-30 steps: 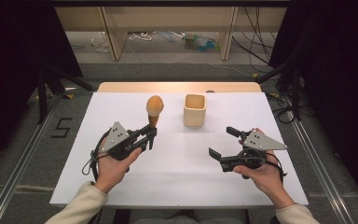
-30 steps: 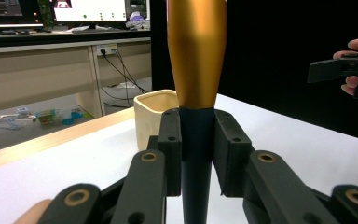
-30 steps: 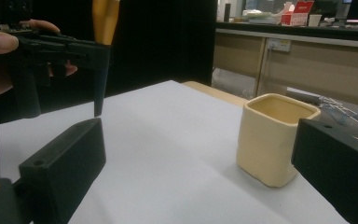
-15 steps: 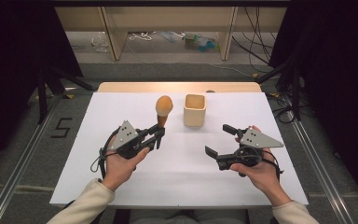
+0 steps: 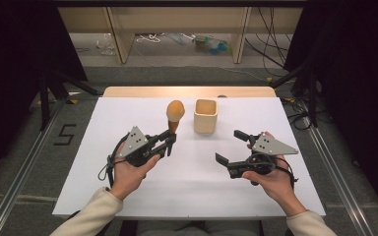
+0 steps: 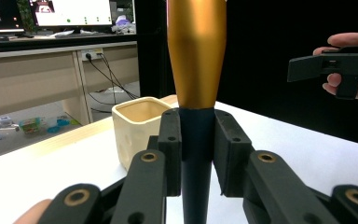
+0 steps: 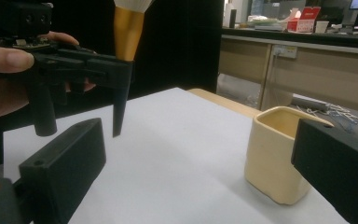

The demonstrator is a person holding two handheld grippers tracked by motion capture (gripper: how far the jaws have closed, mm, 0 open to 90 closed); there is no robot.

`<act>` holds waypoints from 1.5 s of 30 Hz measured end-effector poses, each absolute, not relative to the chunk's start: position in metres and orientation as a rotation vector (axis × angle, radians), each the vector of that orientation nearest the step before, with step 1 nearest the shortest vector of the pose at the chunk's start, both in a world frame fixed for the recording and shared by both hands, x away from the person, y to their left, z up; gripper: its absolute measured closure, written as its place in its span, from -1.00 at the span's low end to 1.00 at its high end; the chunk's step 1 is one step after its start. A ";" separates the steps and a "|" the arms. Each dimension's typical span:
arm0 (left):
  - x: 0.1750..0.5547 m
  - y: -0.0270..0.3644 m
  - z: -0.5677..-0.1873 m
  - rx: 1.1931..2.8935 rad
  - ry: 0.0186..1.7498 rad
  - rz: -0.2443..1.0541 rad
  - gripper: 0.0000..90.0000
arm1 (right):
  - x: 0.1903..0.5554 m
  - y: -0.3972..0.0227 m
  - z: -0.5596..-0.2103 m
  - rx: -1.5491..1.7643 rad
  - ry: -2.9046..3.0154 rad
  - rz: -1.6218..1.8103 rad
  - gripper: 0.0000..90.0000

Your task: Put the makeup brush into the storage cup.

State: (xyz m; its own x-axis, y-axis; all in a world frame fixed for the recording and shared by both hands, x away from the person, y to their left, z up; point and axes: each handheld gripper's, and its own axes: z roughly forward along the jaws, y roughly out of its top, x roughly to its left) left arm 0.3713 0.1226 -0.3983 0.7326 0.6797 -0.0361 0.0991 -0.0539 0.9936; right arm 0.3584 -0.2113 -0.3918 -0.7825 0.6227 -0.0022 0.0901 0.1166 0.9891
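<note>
Brush (image 5: 174,114) stands upright in the left gripper (image 5: 168,141), fingers clamped on its dark handle, held above the counter (image 5: 128,108) just left of the cream cup (image 5: 205,116) — the carrying step, it seems. Right gripper (image 5: 230,147) waits apart, fingers wide and empty. Next, likely: lower the handle into the cup.
</note>
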 end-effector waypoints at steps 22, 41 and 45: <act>0.376 0.108 -0.400 1.581 0.629 0.510 0.65 | 0.361 -0.205 -0.388 0.684 1.967 1.714 -0.92; 0.377 0.097 -0.401 1.594 0.597 0.483 0.65 | 0.363 -0.198 -0.383 0.657 1.988 1.749 -0.92; 0.377 0.095 -0.400 1.592 0.590 0.479 0.65 | 0.363 -0.196 -0.382 0.669 1.999 1.747 -0.92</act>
